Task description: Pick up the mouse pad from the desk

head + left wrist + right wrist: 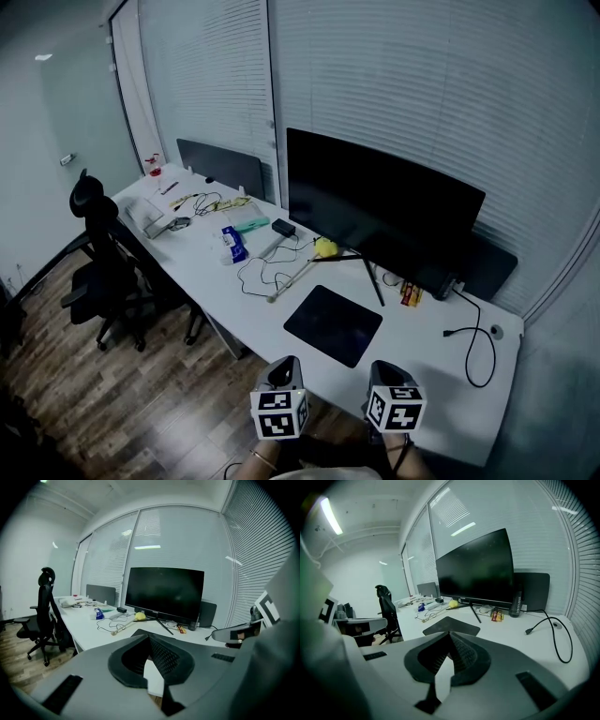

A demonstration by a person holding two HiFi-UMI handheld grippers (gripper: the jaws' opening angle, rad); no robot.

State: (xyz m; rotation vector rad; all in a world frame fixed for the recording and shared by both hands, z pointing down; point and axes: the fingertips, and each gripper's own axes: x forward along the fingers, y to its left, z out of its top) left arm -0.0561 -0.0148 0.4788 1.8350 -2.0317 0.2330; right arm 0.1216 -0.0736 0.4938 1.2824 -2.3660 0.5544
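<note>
From the head view, the whole white desk [441,375] runs away to the upper left. The black mouse pad [334,324] lies flat on it near the front edge, in front of the foot of a wide dark monitor [380,211]. The left gripper [285,367] and the right gripper [387,371] hang side by side at the near edge of the desk, each carrying its marker cube. Only this view shows both of them at once with the pad. The pad sits just beyond their tips, about midway between the two, and neither gripper touches it.

The right gripper view gives the clearest look at the pad, which is a dark diamond directly past that gripper's tips. It also shows a dark bottle [515,604] beside the monitor, which the head view barely shows. In the left gripper view the pad is only a thin dark sliver above the jaws, slightly to their left.

Each gripper's own view shows its two ribbed fingers pressed together at the tip with nothing between them.

A black cable [480,345] loops on the desk to the right of the pad. A small red-and-yellow thing [410,294] lies by the monitor's foot, possibly packets, though it is too small to be sure. An office chair [98,272] stands at the far left of the desk.
</note>
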